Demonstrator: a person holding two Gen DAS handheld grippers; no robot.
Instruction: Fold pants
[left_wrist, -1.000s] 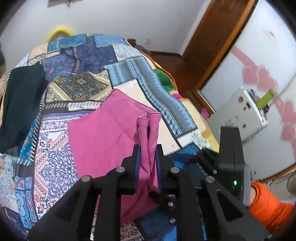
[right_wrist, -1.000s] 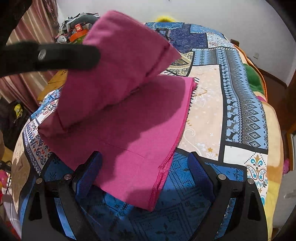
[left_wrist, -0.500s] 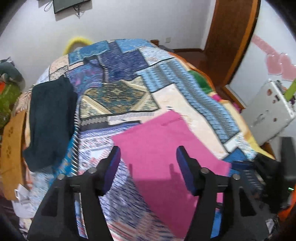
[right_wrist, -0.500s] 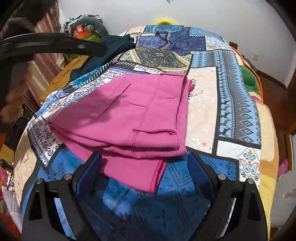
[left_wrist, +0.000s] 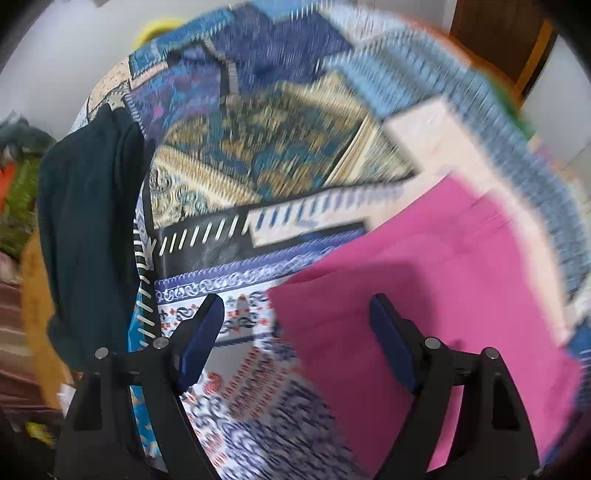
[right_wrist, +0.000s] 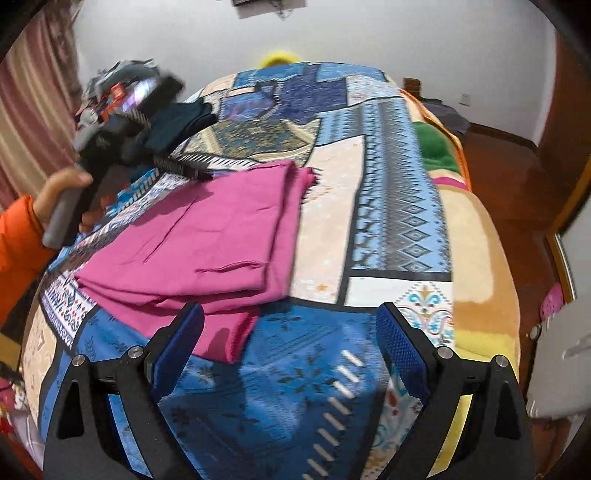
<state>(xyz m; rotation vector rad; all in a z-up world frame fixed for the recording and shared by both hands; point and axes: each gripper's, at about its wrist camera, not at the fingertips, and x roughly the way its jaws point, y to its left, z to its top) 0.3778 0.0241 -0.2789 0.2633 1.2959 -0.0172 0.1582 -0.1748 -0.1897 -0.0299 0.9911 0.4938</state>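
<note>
The magenta pants (right_wrist: 207, 243) lie folded in layers on the patchwork bedspread (right_wrist: 369, 192); they also show in the blurred left wrist view (left_wrist: 424, 295). My left gripper (left_wrist: 297, 332) is open and empty, above the pants' left edge. In the right wrist view the left gripper (right_wrist: 147, 122) hangs over the pants' far left side, held by a hand in an orange sleeve. My right gripper (right_wrist: 290, 339) is open and empty, just in front of the pants' near edge.
A dark green garment (left_wrist: 88, 221) lies on the bed's left side, beyond the pants. Clutter (right_wrist: 110, 92) sits by the curtain at the left. A wooden floor (right_wrist: 506, 177) and door lie to the right of the bed.
My left gripper let go of the pants' folded end, which now lies flat on the lower layer, then opened and swung left. My right gripper drew back slightly.
</note>
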